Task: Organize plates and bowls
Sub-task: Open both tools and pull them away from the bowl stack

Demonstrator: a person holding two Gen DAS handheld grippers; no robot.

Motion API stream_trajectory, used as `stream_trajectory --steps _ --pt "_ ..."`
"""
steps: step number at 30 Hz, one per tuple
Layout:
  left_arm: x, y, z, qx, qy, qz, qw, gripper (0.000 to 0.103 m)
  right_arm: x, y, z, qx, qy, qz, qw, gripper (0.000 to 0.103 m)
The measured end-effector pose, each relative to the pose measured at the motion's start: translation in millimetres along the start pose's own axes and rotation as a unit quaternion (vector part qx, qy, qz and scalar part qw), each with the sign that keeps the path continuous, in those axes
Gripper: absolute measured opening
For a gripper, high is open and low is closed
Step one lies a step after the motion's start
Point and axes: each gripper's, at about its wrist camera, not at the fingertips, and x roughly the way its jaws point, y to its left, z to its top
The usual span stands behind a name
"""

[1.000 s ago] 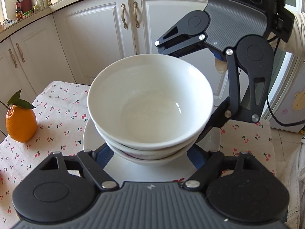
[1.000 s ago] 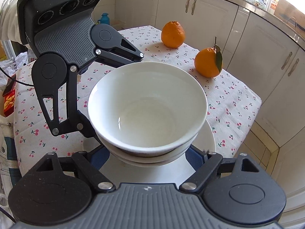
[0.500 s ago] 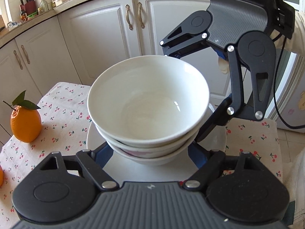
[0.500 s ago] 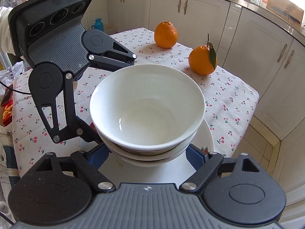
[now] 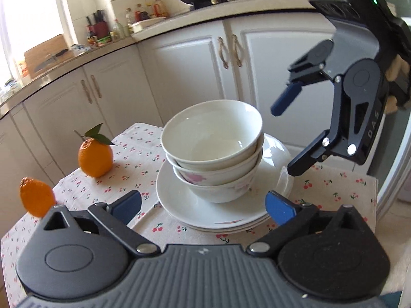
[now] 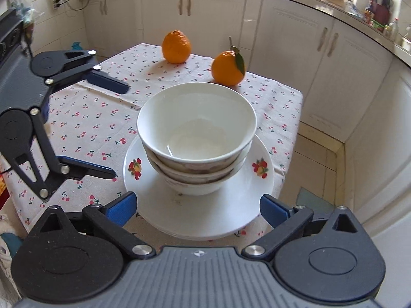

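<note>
Three white bowls [image 5: 213, 138] [image 6: 197, 128] sit nested on a small stack of white plates [image 5: 179, 200] [image 6: 231, 205] on the cherry-print tablecloth. My left gripper [image 5: 203, 208] [image 6: 113, 128] hangs just short of the plates. Its jaws are opening, and the blue pads [image 5: 125, 205] touch nothing. My right gripper [image 6: 197, 210] [image 5: 287, 136] faces the stack from the opposite side. Its jaws are opening too, and nothing is pressed between its pads [image 6: 274, 210]. The stack stands free of both.
Two oranges [image 6: 176, 46] [image 6: 228, 68] lie on the cloth beyond the stack; they are also in the left wrist view [image 5: 95, 157] [image 5: 36, 200]. The plates sit near the table's corner [image 6: 295, 97]. White cabinets [image 5: 185, 71] and a cluttered counter surround the table.
Both grippers have drawn back and up from the stack and their jaws have spread wide. The pads that flanked the lowest bowl now stand clear. The stack has stayed on the table.
</note>
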Motion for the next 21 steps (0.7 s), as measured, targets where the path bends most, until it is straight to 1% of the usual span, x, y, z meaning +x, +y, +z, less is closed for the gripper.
stream_trajectory --steps 2,4,5,8,10,12,14,17,21 --pt "-13 -1 -5 -0.04 -0.011 0.017 0.999 0.102 -9 8 -4 0.038 -0.009 -0.031 0.999 0.103" --pt "-24 -3 -12 -0.079 -0.019 0.039 0.9959 0.102 -15 16 -6 0.073 -0.017 -0.059 0.995 0.103" --pt "-32 -2 -16 -0.104 -0.025 0.049 0.993 0.102 -18 21 -8 0.096 -0.025 -0.071 0.993 0.103" --pt "-47 -2 -22 -0.168 -0.035 0.081 0.9819 0.103 -23 34 -15 0.157 -0.042 -0.089 0.983 0.103" --pt "-56 -3 -24 -0.195 -0.023 0.105 0.975 0.102 -24 43 -18 0.189 -0.046 -0.108 0.975 0.103" --pt "-60 -4 -23 -0.207 0.0 0.134 0.9691 0.102 -26 55 -21 0.209 -0.05 -0.137 0.967 0.103" --pt "-67 -4 -24 -0.218 0.005 0.146 0.965 0.102 -29 66 -24 0.221 -0.053 -0.165 0.96 0.103" --pt "-77 -6 -22 -0.226 0.007 0.152 0.9621 0.102 -38 77 -26 0.23 -0.06 -0.175 0.955 0.103" --pt "-89 -9 -12 -0.222 0.014 0.184 0.9573 0.102 -52 87 -21 0.233 -0.077 -0.2 0.949 0.103"
